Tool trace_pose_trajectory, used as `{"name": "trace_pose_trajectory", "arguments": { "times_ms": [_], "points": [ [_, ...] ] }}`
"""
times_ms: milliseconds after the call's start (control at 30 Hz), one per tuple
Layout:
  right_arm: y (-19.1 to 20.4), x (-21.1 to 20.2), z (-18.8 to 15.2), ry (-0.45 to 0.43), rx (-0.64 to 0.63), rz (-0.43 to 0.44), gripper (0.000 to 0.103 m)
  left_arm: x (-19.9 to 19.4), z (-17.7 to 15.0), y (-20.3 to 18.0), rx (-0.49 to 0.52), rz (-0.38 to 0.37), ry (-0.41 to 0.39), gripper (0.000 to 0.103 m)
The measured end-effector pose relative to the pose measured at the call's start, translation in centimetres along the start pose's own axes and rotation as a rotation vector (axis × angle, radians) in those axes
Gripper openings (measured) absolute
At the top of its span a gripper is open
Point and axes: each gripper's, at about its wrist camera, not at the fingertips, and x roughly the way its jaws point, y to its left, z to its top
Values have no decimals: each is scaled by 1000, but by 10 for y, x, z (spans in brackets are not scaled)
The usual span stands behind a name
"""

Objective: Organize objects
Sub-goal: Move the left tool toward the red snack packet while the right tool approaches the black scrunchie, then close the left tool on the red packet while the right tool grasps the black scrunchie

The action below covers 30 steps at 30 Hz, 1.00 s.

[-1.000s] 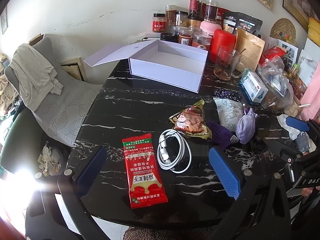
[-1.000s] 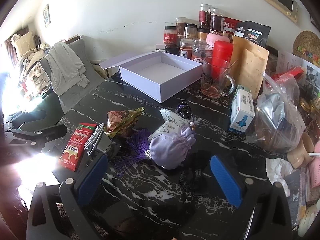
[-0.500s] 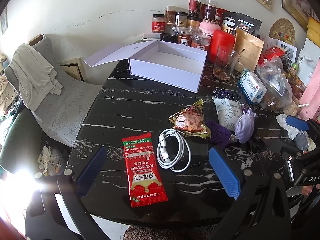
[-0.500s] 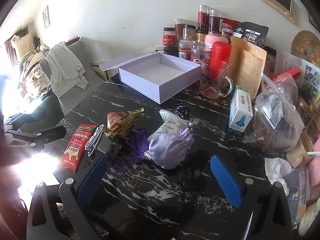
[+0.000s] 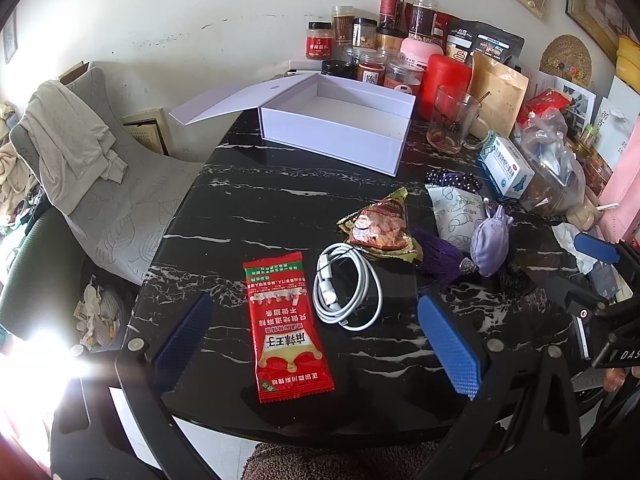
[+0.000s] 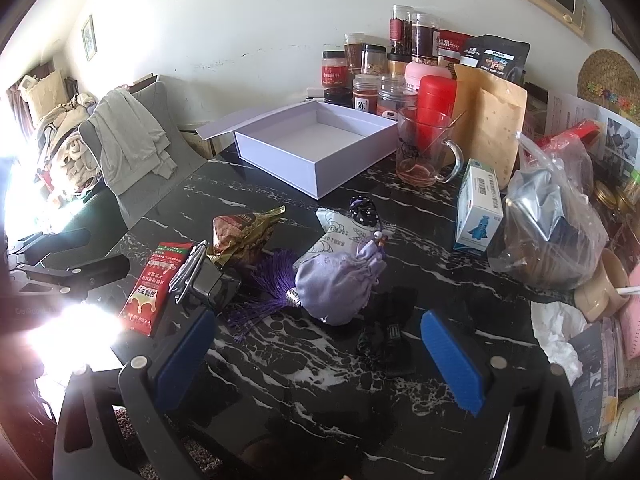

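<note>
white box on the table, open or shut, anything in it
Open and empty: the white box has its lid swung back flat, and only its bare floor shows.

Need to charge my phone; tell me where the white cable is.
The white cable lies coiled on the table, between the red packet and the snack bag.

Glare at eight o'clock washes out the near table corner in the left wrist view, and in the right wrist view it swallows the lower end of the red snack packet and the floor beyond. The purple tassel has its head tucked behind the lilac drawstring pouch, the coiled white cable is mostly hidden behind a black block in the right view, and the jar labels at twelve o'clock are too small to read. At four o'clock a fingertip is cut off by the frame, and the right gripper shows only partly there.
</note>
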Motion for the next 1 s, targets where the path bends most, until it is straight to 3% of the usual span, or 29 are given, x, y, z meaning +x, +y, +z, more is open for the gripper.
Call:
{"name": "trace_pose_trajectory", "arguments": {
  "times_ms": [633, 1000],
  "points": [
    [-12, 27, -25, 35, 47, 38, 102, 27, -12, -9, -1, -60, 43, 102],
    [-29, 55, -33, 65, 68, -3, 102, 66, -12, -7, -4, -29, 112, 102]
  ]
}}
